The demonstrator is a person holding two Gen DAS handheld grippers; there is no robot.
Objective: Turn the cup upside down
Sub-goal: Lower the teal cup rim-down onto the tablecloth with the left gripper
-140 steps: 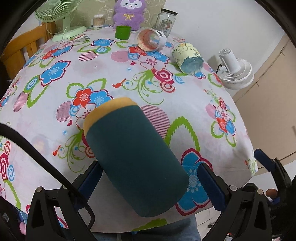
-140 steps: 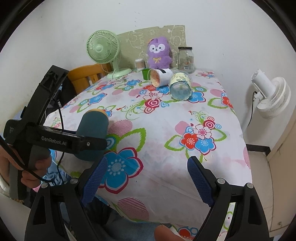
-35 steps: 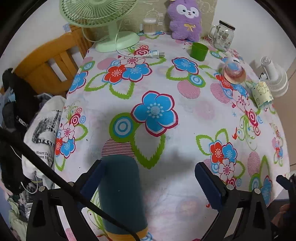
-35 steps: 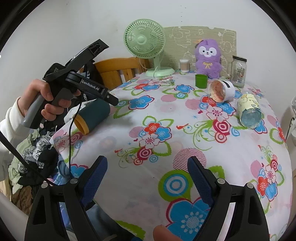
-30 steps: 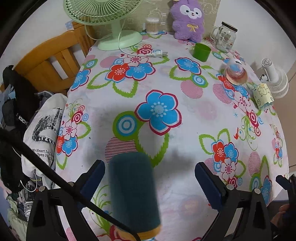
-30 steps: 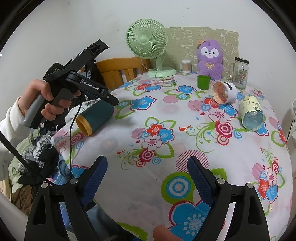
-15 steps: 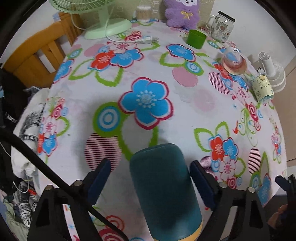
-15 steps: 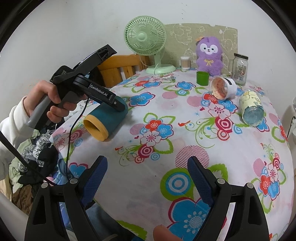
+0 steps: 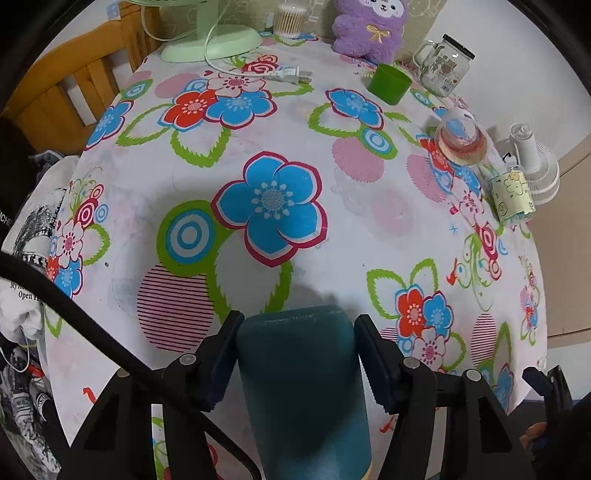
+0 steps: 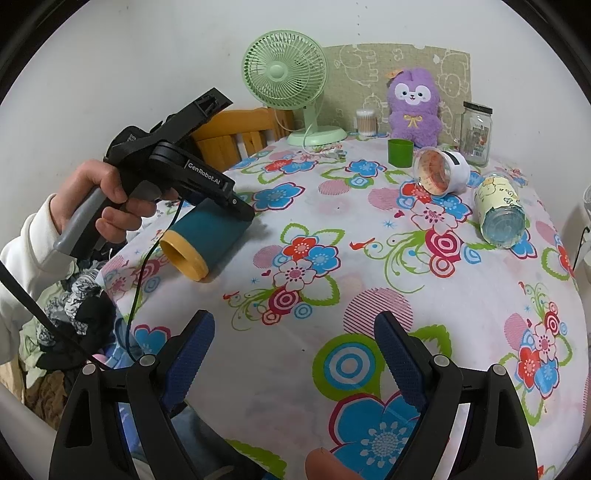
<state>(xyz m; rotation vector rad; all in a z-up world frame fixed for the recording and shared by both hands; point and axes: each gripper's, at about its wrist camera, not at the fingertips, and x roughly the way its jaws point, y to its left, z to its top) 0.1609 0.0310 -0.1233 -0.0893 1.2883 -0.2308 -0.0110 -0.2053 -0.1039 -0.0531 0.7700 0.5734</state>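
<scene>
Gripping teal cup sideways w/ left gripper, right gripper wide, idle

The left gripper is black with a grey handle, white "GenRobot.AI" lettering; white sleeve beside the handle.

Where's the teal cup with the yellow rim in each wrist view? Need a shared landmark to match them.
Left wrist: teal cup at bottom centre, clamped between the left gripper fingers, yellow rim nearest the camera.
Right wrist: the cup lies left of centre near the table edge, under the left gripper, rim toward the camera.
Shared landmark: green cup by the purple plush toy.
</scene>
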